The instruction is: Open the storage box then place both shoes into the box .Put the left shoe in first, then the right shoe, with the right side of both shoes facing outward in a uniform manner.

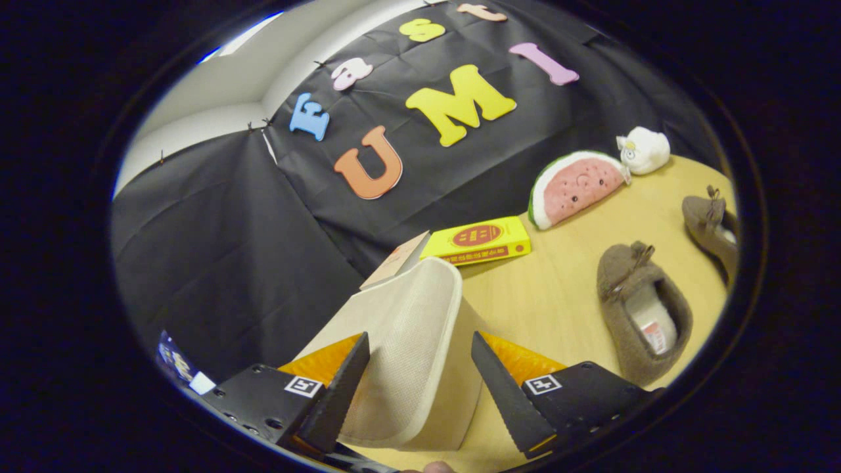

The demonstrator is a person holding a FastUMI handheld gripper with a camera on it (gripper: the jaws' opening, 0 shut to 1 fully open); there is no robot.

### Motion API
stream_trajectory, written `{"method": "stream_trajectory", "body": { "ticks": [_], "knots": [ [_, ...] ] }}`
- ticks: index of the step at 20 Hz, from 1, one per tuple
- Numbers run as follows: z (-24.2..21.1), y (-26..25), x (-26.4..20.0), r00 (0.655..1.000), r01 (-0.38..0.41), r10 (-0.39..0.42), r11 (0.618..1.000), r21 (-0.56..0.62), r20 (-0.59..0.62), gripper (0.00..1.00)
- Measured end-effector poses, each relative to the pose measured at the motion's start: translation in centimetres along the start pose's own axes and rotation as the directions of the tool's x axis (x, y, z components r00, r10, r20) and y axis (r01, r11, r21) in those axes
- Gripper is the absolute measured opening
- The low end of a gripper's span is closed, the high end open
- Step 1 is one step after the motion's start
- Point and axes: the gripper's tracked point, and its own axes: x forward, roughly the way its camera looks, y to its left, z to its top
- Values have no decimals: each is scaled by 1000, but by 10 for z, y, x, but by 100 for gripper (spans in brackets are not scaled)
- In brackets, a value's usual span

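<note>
Lid of the storage box between your fingers, both shoes waiting on the table.

Your gripper (420, 387) stands spread, with the cream, woven-fabric lid (407, 341) of the storage box rising between the fingers; from here you cannot tell whether either finger presses it, so treat it as not yet secured. Close until both fingers bear on the lid's rim, then swing it back in one arc about its hinge rather than pulling straight up, or the soft box may drag along the pale wooden table (558, 282). The near grey-brown felt slipper with a bow (640, 315) lies just beyond your right finger, and the second matching slipper (709, 226) sits farther off. Keep the lid clear of the yellow book (479, 242) behind the box.
</note>
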Motion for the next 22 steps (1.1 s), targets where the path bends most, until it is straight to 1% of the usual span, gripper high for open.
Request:
{"method": "stream_trajectory", "body": {
  "ticks": [3,5,6,7,8,11,14,16,17,18,19,20,21,22],
  "knots": [
    [-12,11,11,997,-52,58,994,98,-58,96],
    [-11,16,15,994,-77,89,986,146,-71,88],
    [-9,15,15,994,-73,84,986,149,-73,84],
    [2,15,11,992,-93,105,983,156,-72,80],
    [-7,17,11,992,-84,97,985,152,-81,76],
    [-5,17,6,992,-83,97,985,152,-84,68],
    [-3,18,3,990,-87,105,980,179,-91,68],
    [8,17,-8,993,-82,97,978,191,-68,68],
    [18,14,-10,996,-68,77,982,177,-47,56],
    [32,11,-11,998,-59,61,980,192,-4,30],
    [38,20,-14,997,-71,73,980,187,-4,4],
    [38,31,-13,996,-82,86,985,153,-19,4],
    [41,33,-14,998,-64,67,991,116,-16,4],
    [42,38,-14,998,-67,68,994,86,-11,4]
  ]
}}
